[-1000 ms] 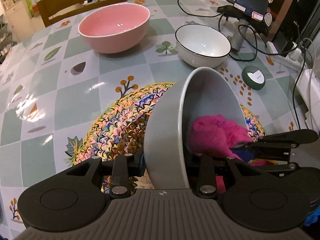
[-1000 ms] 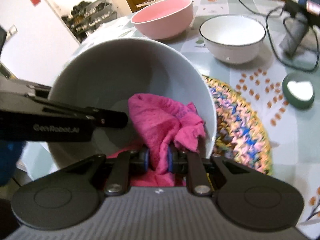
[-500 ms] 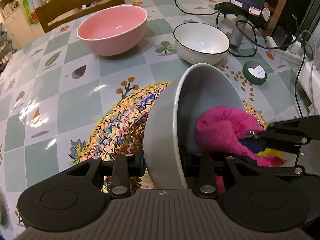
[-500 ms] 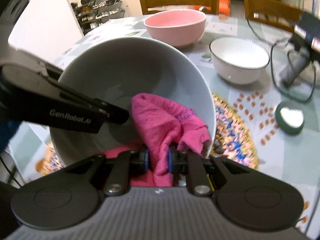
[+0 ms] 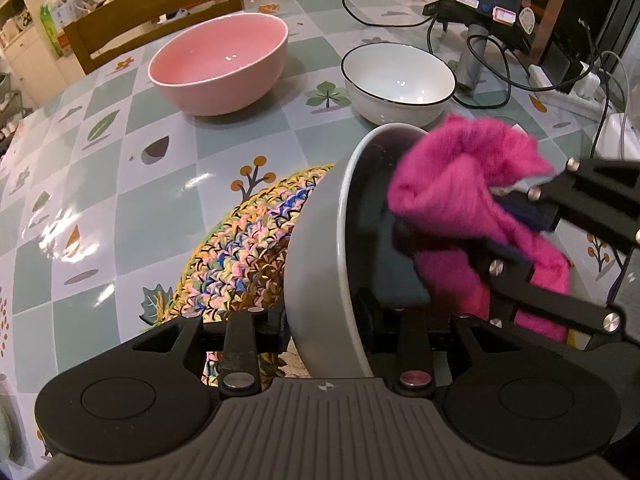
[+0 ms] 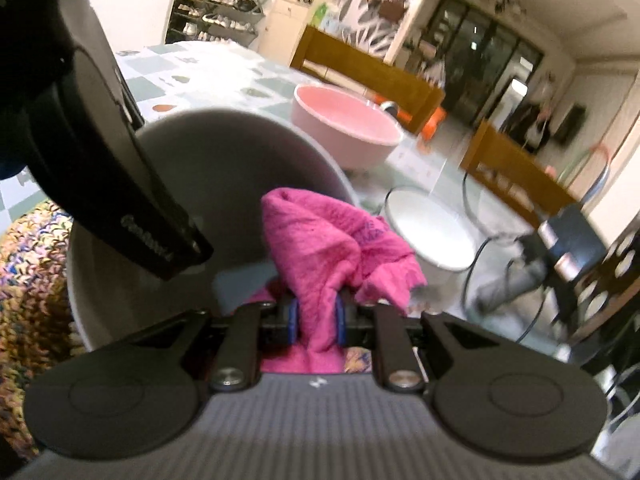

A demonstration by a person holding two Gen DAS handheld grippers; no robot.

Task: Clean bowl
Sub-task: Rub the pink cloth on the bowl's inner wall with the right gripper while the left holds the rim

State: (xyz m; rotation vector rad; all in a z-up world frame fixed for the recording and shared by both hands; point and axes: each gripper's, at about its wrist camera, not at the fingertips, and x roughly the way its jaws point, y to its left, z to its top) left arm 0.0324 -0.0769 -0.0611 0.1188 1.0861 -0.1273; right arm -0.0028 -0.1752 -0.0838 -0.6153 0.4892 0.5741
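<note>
1. While tipped on edge above the braided mat [image 5: 240, 256], held up by the wall: grey bowl [image 5: 320, 280], mouth turned toward the right, base toward the left.
2. Clamped across that wall near the rim, one finger outside and one inside: left gripper [image 5: 326, 320], closed on the bowl.
3. Pinched between blue pads, bunched and standing up: pink cloth [image 6: 320, 252], gripped by the right gripper [image 6: 316, 320], jaws closed on the fabric.
4. Seen from the left wrist, cloth [image 5: 464, 196] at the bowl's mouth, partly over the upper rim and partly out past it; contact with the inner surface hard to confirm from either view.
5. Key relation: bowl's open face pointing straight at the right gripper, so cavity lying ahead and slightly left of the cloth in the right wrist view [image 6: 224, 176]; right arm clearly the one placed to wipe, left arm only a holder.
6. Likely step in hand: wiping the inside, cloth at the edge of a stroke. Next move probably back inward and down along the wall toward the base.
7. Risk: bowl twisting in a grip taken on the wall alone if pushed hard.
8. Well apart on the table [image 5: 120, 208], upright and untouched: pink bowl [image 5: 220, 68] and white bowl [image 5: 400, 80].
</note>
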